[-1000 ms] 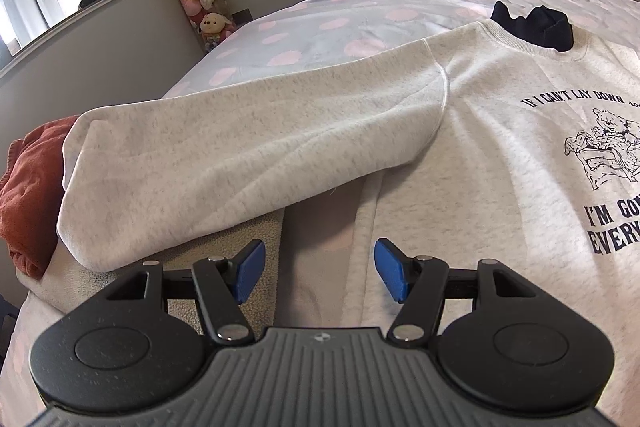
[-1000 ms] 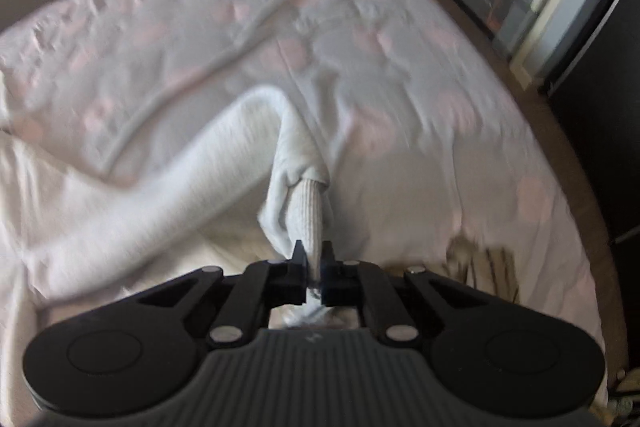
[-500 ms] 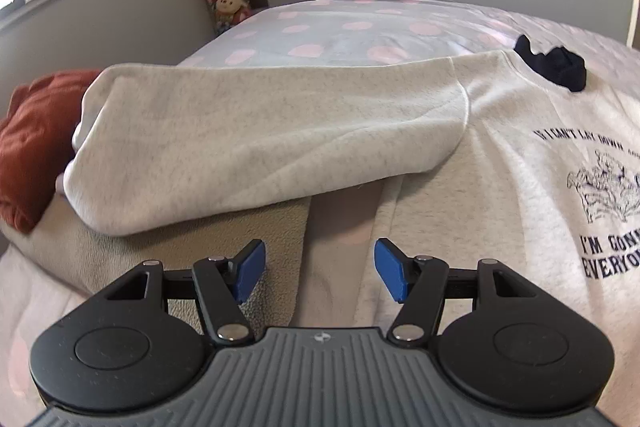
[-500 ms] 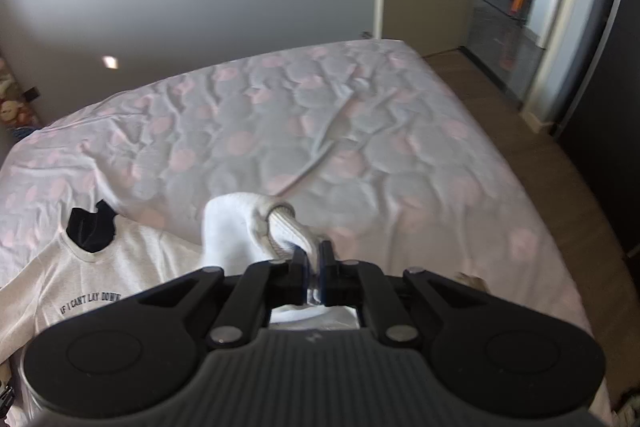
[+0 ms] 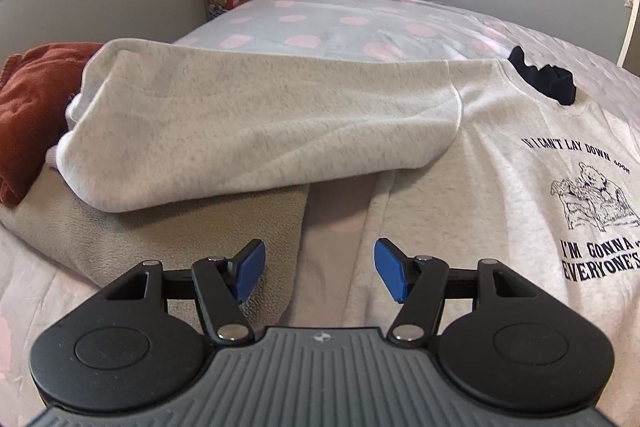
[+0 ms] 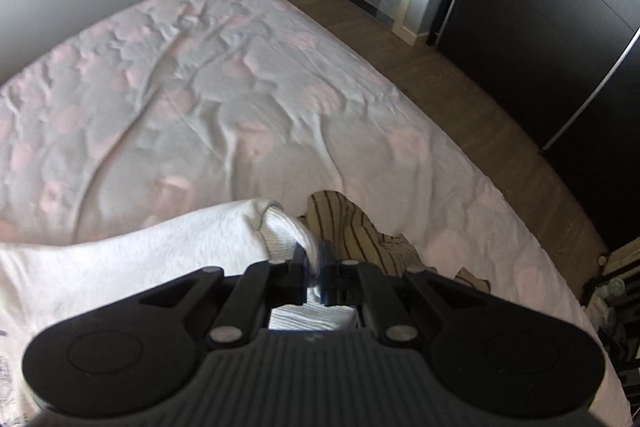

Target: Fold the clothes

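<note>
Nearest the left claw [image 5: 316, 269], its blue pads stand wide apart with nothing between them, poised above a strip of bare bed between a beige cloth [image 5: 168, 227] on its left and the body of the grey sweatshirt [image 5: 472, 195] on its right. Just ahead of it the sweatshirt's near sleeve [image 5: 248, 131] lies stretched out flat to the left, its end by a rust-red garment [image 5: 36, 115]. Further ahead and to the right are the printed chest and the neckline, where a dark garment [image 5: 544, 79] shows, and beyond that the pink-spotted bedcover [image 5: 320, 31].

The right claw [image 6: 314, 273] is clamped tight on the ribbed cuff [image 6: 288, 235] of the other sleeve [image 6: 140, 251], which trails away to its left. Just beyond and to the right of the cuff lies a striped garment [image 6: 356, 231], then the bedcover runs on toward the wall.

The step in hand looks like folding the sleeves inward: the right claw has its cuff lifted for carrying across the chest. The next move calls for drawing that sleeve over the sweatshirt's front and laying it flat before letting go, without dragging the body askew. The left claw would then need to drop onto the near sleeve and pinch its cuff for the matching fold.
</note>
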`<state>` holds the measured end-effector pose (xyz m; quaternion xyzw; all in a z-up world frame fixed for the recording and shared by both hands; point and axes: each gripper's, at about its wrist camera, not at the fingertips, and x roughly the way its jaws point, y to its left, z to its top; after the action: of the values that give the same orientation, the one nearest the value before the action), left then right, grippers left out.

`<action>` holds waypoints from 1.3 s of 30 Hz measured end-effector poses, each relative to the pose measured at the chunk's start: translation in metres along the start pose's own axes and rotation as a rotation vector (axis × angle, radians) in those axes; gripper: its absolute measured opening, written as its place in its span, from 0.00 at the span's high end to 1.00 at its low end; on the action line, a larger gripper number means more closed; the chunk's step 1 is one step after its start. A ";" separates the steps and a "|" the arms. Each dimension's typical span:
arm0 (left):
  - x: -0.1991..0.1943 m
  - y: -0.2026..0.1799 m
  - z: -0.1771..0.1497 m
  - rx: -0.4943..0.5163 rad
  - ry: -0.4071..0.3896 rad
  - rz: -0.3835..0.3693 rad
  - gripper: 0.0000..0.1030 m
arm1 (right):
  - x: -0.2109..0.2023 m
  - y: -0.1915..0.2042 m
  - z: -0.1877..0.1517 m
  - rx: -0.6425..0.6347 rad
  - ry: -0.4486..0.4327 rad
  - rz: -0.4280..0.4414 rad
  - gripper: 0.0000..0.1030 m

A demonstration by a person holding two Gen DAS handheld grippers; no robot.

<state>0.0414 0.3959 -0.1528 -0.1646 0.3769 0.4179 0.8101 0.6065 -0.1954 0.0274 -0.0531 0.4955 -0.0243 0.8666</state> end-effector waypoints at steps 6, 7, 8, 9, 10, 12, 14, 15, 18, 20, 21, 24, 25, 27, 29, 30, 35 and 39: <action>-0.007 -0.003 0.005 0.093 0.102 -0.085 0.43 | -0.024 0.019 -0.005 -0.133 -0.135 -0.019 0.72; -0.010 -0.002 0.005 0.100 0.121 -0.093 0.43 | -0.036 0.020 -0.007 -0.147 -0.171 -0.009 0.70; -0.013 -0.001 0.006 0.106 0.141 -0.103 0.43 | -0.048 0.022 -0.011 -0.157 -0.205 0.019 0.70; -0.017 0.001 0.005 0.107 0.159 -0.115 0.43 | -0.061 0.024 -0.016 -0.164 -0.240 0.054 0.70; -0.021 0.004 0.002 0.103 0.177 -0.128 0.43 | -0.074 0.027 -0.022 -0.172 -0.269 0.092 0.69; -0.027 0.008 -0.004 0.097 0.215 -0.149 0.43 | -0.097 0.037 -0.038 -0.189 -0.312 0.168 0.66; -0.030 0.011 -0.014 0.097 0.258 -0.154 0.43 | -0.115 0.048 -0.058 -0.205 -0.331 0.242 0.64; -0.031 0.013 -0.019 0.096 0.279 -0.157 0.43 | -0.122 0.055 -0.071 -0.212 -0.333 0.285 0.64; -0.034 0.013 -0.037 0.117 0.335 -0.165 0.43 | -0.134 0.075 -0.111 -0.237 -0.298 0.406 0.61; -0.035 0.011 -0.045 0.128 0.357 -0.168 0.43 | -0.133 0.087 -0.142 -0.247 -0.248 0.489 0.60; -0.034 0.009 -0.047 0.137 0.369 -0.166 0.43 | -0.129 0.093 -0.160 -0.250 -0.212 0.525 0.60; -0.032 0.005 -0.054 0.163 0.404 -0.157 0.48 | -0.112 0.106 -0.213 -0.231 -0.093 0.609 0.60; -0.030 0.004 -0.056 0.167 0.416 -0.159 0.53 | -0.106 0.110 -0.231 -0.228 -0.060 0.628 0.60; -0.025 0.004 -0.058 0.166 0.441 -0.170 0.60 | -0.094 0.118 -0.268 -0.241 -0.008 0.629 0.59; -0.023 0.003 -0.060 0.167 0.455 -0.181 0.71 | -0.082 0.125 -0.303 -0.251 0.041 0.624 0.59; -0.022 0.003 -0.061 0.167 0.461 -0.187 0.73 | -0.077 0.126 -0.318 -0.248 0.058 0.625 0.59; -0.024 -0.003 -0.061 0.203 0.443 -0.163 0.97 | -0.062 0.127 -0.363 -0.203 0.136 0.635 0.57; -0.033 0.025 -0.049 0.090 0.368 -0.108 1.00 | -0.065 0.128 -0.376 -0.210 0.137 0.628 0.56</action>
<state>-0.0137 0.3639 -0.1596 -0.2217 0.5275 0.3194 0.7554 0.2488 -0.0876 -0.1210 0.0151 0.5446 0.2914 0.7863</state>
